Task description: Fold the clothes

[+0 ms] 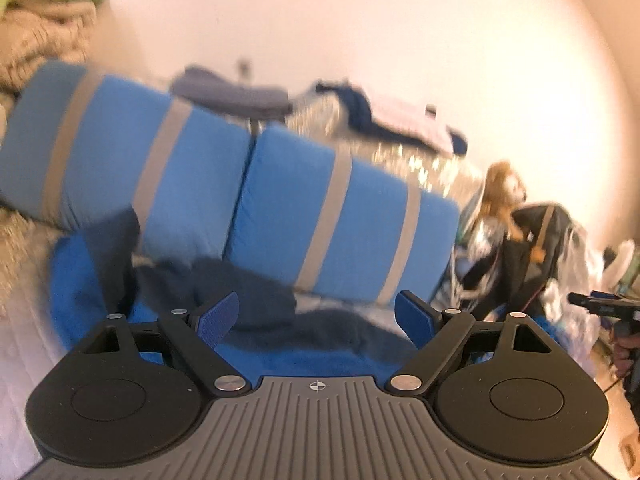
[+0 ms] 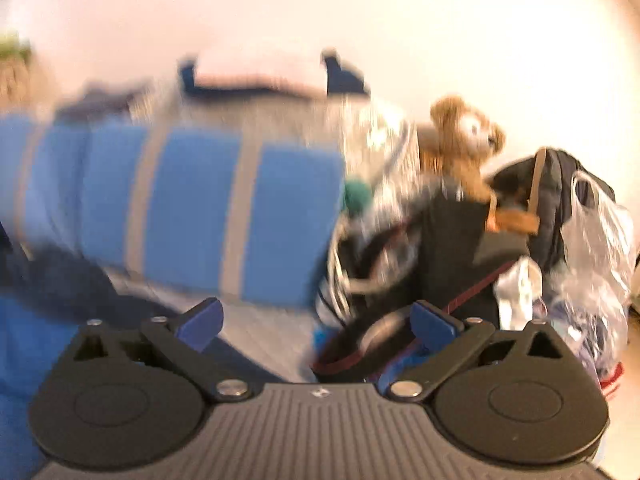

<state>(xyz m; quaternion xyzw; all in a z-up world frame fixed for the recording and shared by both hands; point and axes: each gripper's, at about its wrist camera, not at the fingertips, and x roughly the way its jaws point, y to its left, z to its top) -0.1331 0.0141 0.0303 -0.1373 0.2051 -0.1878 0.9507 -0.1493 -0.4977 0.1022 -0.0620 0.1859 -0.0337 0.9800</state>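
Left gripper [image 1: 316, 320], right gripper [image 2: 316, 326]: jaws wide apart, holding nothing. Just ahead, dark navy garment [image 1: 248, 300] lies rumpled, seemingly unfolded, on blue mat [image 1: 312, 360]. Striped cushions [image 1: 340, 216] behind. Folding left.

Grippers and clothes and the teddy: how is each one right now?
left gripper: open, holding nothing.
right gripper: open, holding nothing.
dark navy garment: crumpled, unfolded, lying on the blue towel.
blue striped cushions: side by side behind the garment.
teddy bear: sitting atop the dark bags.
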